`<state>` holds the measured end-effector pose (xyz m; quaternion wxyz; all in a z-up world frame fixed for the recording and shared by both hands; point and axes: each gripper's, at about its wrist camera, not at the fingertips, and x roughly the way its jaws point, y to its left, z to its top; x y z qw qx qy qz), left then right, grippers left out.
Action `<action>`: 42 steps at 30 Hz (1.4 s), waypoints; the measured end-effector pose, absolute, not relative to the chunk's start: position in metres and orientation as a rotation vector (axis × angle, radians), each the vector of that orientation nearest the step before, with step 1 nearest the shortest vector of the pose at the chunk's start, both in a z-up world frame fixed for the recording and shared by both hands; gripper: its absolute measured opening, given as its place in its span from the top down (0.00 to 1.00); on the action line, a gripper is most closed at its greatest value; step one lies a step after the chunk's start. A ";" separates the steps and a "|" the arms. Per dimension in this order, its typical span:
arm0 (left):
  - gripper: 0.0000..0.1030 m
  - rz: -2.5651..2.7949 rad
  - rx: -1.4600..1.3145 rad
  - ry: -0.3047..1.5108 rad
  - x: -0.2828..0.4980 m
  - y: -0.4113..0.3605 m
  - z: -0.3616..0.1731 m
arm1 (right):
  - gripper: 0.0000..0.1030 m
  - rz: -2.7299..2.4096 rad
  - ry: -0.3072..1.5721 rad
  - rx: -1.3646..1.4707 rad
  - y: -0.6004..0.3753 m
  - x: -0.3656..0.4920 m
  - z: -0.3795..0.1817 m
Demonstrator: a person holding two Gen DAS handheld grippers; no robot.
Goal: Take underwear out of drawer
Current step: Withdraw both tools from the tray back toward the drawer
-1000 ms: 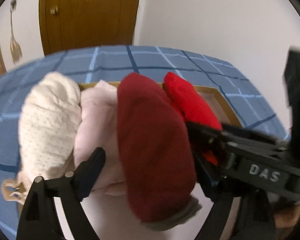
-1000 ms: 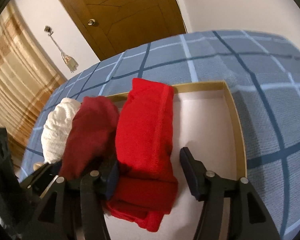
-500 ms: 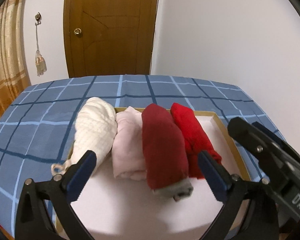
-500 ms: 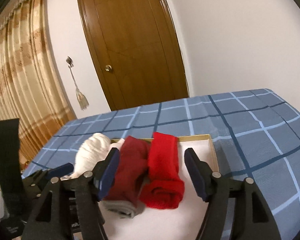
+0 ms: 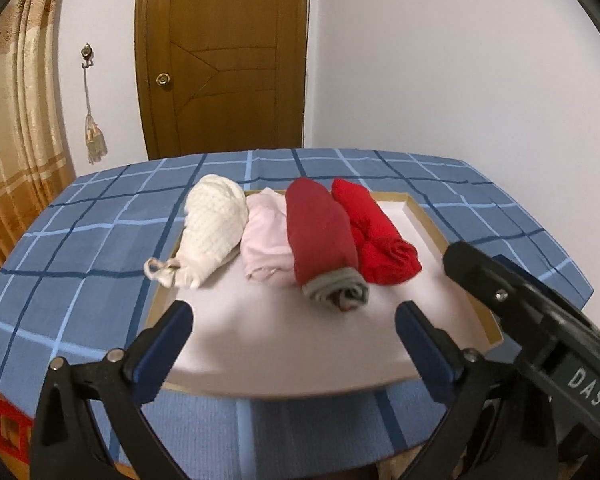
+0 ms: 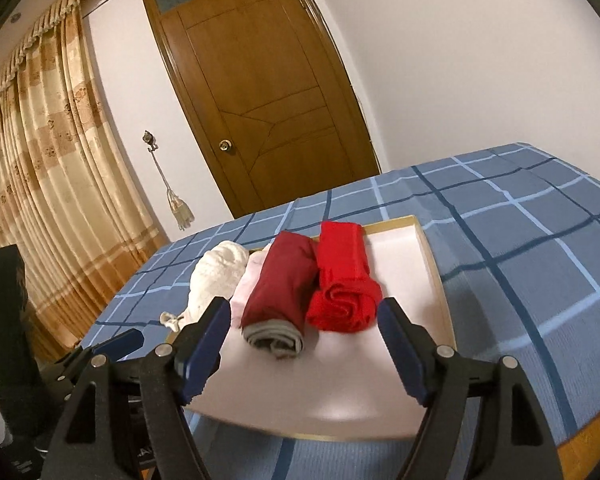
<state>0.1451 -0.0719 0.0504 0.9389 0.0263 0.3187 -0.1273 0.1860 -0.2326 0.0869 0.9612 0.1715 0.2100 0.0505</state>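
A shallow white drawer tray [image 5: 432, 224] [image 6: 428, 256] with a tan rim lies on a blue checked cloth. In it lie several rolled underwear side by side: a cream one [image 5: 214, 224] [image 6: 216, 276], a pale pink one [image 5: 266, 236] [image 6: 246, 280], a dark red one with a grey band [image 5: 320, 232] [image 6: 284, 284], and a bright red one [image 5: 374, 236] [image 6: 342, 280]. My left gripper [image 5: 294, 324] is open and empty, held back near the tray's front edge. My right gripper [image 6: 304, 320] is open and empty, in front of the dark red and bright red rolls.
The blue checked cloth [image 5: 80, 240] [image 6: 520, 240] covers a table. A wooden door [image 5: 228, 56] [image 6: 260, 92] and a white wall stand behind. Tan curtains [image 6: 40, 160] hang at the left. The right gripper's body [image 5: 540, 328] shows at the left wrist view's right.
Both grippers have pulled back and up from the rolls, which now look smaller and farther. Both stay open and empty. The rolls have not moved.
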 end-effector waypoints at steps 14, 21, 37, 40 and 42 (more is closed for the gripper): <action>0.01 -0.269 0.064 0.661 0.092 -0.061 0.040 | 0.24 0.110 0.415 0.373 -0.229 0.125 0.084; 0.01 -0.275 0.057 0.698 0.074 -0.055 0.026 | 0.24 0.109 0.431 0.407 -0.230 0.103 0.075; 0.01 -0.276 0.003 0.836 0.050 -0.012 -0.020 | 0.24 0.102 0.485 0.402 -0.231 0.059 0.042; 0.01 -0.271 -0.024 0.868 0.049 -0.004 -0.030 | 0.24 0.094 0.513 0.401 -0.234 0.052 0.031; 0.01 -0.263 -0.021 0.888 0.046 -0.001 -0.037 | 0.24 0.095 0.540 0.406 -0.235 0.049 0.022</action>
